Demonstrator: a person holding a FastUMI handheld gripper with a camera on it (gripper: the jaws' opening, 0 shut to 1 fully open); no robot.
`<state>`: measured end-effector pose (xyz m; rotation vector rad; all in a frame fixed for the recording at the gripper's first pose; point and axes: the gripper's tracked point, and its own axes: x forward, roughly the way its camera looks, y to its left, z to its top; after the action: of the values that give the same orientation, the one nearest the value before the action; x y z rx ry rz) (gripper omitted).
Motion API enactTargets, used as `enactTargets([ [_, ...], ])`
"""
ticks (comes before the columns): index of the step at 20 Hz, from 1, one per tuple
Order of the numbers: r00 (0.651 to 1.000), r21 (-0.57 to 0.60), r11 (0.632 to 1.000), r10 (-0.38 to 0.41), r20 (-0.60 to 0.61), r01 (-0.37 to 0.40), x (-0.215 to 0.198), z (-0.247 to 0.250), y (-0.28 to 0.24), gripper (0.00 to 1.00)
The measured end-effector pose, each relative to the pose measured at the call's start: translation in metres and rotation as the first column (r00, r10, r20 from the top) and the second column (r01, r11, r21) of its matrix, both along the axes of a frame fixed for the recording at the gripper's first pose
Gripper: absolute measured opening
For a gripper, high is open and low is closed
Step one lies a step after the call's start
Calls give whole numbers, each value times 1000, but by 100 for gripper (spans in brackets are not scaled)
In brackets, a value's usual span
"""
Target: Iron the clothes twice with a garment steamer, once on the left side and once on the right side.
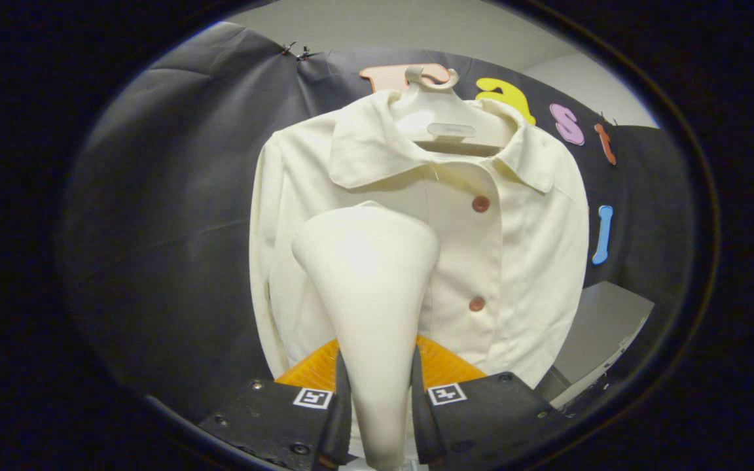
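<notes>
Hand-held gripper: I have it clenched on the garment steamer; both fingers press against the narrow lower part of its body, one on each side.
Garment steamer: a cream, cone-like body that rises from between my fingers and widens to a rounded head. The head stands in front of the shirt's chest, on the side away from the button row, at about the height between the two buttons. I cannot tell whether the head touches the cloth.
Shirt: cream, long-sleeved, with a spread collar, hanging front-on just beyond the steamer. The placket is closed, and the sleeves hang down along both sides of the body.
Buttons: two reddish-brown ones show on the placket, one below the collar, one lower down, both beside the steamer's head.
Hanger: pale plastic, its hook above the collar, its shoulders inside the neckline.
Booth wall: dark cloth behind the shirt, hanging in soft folds.
</notes>
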<state>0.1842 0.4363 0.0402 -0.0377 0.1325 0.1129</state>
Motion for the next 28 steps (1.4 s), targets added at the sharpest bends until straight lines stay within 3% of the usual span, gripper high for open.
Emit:
enactTargets([
  [14, 983, -112, 994, -11, -182, -10, 7, -123, -12, 39],
  [28, 913, -184, 982, -35, -406, -44, 9, -260, -19, 39],
])
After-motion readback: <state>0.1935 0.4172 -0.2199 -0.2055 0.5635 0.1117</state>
